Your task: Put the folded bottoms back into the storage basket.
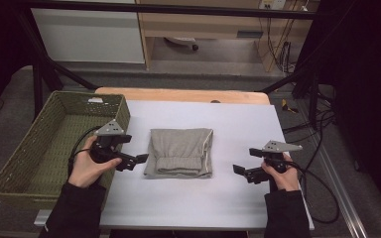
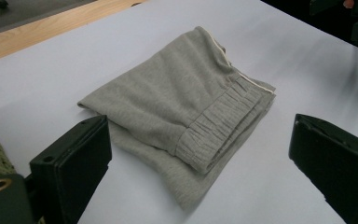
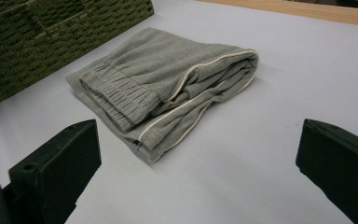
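The folded grey garment [image 1: 180,152] is soft, matt knit cloth with a ribbed, gathered waistband and pale smooth piping along one edge. It lies on a smooth, matt white sheet [image 1: 218,198] over a pale wooden tabletop [image 1: 178,95]. The olive basket [image 1: 27,163] is coarse woven fibre. Both grippers' jaws look like matt black plastic.

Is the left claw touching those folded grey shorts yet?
Apart. In the high view, a strip of white table separates the left gripper from the shorts; the left gripper view shows its open jaws short of the cloth.
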Available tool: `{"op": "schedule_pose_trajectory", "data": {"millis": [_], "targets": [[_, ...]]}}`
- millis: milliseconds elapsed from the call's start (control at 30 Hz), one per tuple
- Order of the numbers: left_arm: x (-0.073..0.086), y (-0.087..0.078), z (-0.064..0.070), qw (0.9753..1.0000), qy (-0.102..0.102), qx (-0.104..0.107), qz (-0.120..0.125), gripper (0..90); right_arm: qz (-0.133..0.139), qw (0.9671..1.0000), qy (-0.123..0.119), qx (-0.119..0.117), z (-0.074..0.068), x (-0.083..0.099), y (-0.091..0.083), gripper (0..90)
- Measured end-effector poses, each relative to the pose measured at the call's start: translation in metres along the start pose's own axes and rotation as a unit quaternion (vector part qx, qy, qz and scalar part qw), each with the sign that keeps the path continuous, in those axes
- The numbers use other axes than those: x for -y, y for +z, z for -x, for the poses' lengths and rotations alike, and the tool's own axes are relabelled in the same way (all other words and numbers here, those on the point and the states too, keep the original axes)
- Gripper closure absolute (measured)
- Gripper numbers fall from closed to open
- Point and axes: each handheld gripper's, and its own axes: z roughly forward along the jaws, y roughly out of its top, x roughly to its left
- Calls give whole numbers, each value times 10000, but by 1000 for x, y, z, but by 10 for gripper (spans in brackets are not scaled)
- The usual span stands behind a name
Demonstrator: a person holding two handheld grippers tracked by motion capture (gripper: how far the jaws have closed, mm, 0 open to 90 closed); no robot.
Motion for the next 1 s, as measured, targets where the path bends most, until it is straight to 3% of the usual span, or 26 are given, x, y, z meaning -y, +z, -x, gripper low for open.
{"op": "schedule_pose_trajectory", "data": {"millis": [1000], "targets": [[-9, 39, 14, 9999, -2, 24, -104, 53, -63, 10000, 25, 1, 0, 1, 3, 3]]}}
